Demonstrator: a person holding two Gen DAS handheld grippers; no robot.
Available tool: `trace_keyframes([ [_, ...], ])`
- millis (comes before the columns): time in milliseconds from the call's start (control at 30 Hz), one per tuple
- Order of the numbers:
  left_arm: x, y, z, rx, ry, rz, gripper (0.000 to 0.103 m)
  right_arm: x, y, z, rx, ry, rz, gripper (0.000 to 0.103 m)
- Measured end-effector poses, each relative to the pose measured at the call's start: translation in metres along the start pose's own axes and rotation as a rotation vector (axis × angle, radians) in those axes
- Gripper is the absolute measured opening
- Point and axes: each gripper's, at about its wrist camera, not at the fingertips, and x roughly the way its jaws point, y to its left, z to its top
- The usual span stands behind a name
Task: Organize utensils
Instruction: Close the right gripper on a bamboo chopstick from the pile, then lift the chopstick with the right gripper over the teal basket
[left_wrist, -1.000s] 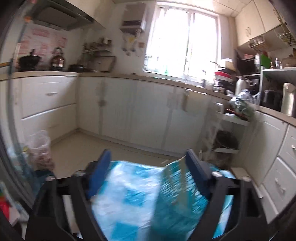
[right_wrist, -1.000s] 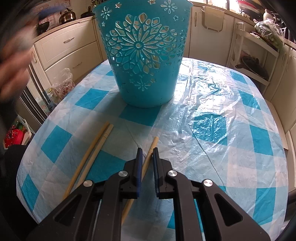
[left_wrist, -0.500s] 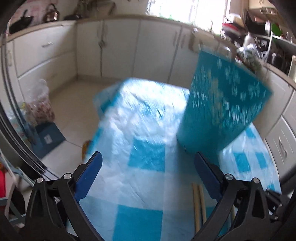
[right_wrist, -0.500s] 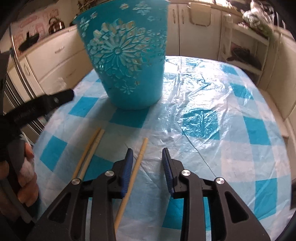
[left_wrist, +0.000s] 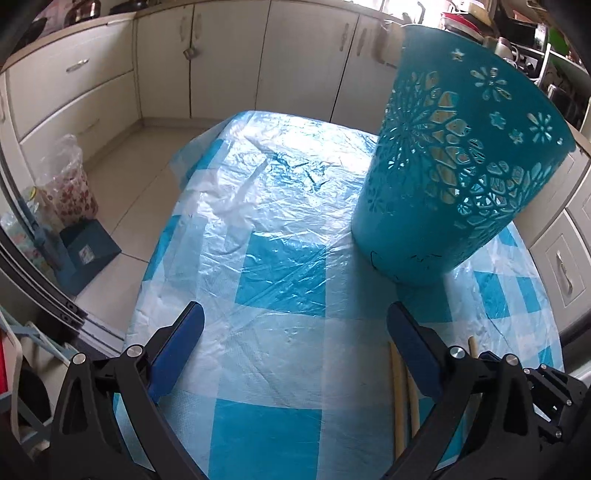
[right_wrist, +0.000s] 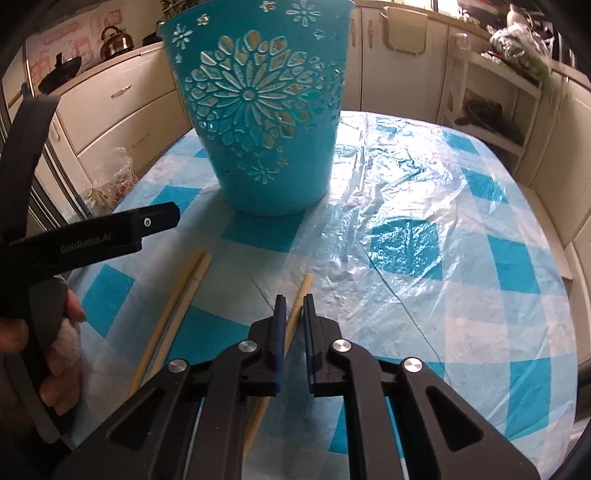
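A teal cut-out holder (right_wrist: 258, 110) stands on the checked table; it also shows in the left wrist view (left_wrist: 454, 173). Three wooden chopsticks lie in front of it: a pair (right_wrist: 177, 306) at the left and a single one (right_wrist: 297, 302) in the middle. My right gripper (right_wrist: 292, 306) is low over the single chopstick, its jaws narrowed around it with a small gap showing on the right. My left gripper (left_wrist: 291, 328) is wide open and empty above the table, left of the pair (left_wrist: 400, 398). Its finger (right_wrist: 122, 229) shows in the right wrist view.
The table carries a blue-and-white checked cloth under clear plastic (right_wrist: 424, 240). White kitchen cabinets (left_wrist: 221, 55) ring the room. A plastic bag (left_wrist: 68, 184) and a blue box (left_wrist: 85, 254) sit on the floor to the left. A white shelf rack (right_wrist: 487, 107) stands behind the table.
My left gripper has swung down from facing the kitchen to facing the table. My right gripper opened half a second ago, then narrowed around the single chopstick.
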Motion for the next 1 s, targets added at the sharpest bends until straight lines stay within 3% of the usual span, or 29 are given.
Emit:
trace_keyframes([
  [133,0.002,0.003,0.002,-0.007,0.004,0.001,0.095,0.0,0.008,0.0,-0.028,0.009,-0.036,0.013],
  [333,0.002,0.001,0.002,0.003,0.004,0.005,0.095,-0.003,-0.003,-0.001,0.052,0.019,0.018,0.007],
  [500,0.002,0.0,0.002,0.006,0.006,0.007,0.095,-0.002,0.006,0.001,-0.017,0.026,-0.021,0.007],
  [733,0.002,-0.002,0.001,0.008,0.006,0.013,0.095,-0.007,-0.011,0.003,0.101,0.018,0.082,0.006],
  [1000,0.003,-0.005,0.001,0.016,0.01,0.024,0.095,-0.004,-0.009,0.003,0.058,0.053,0.056,0.007],
])
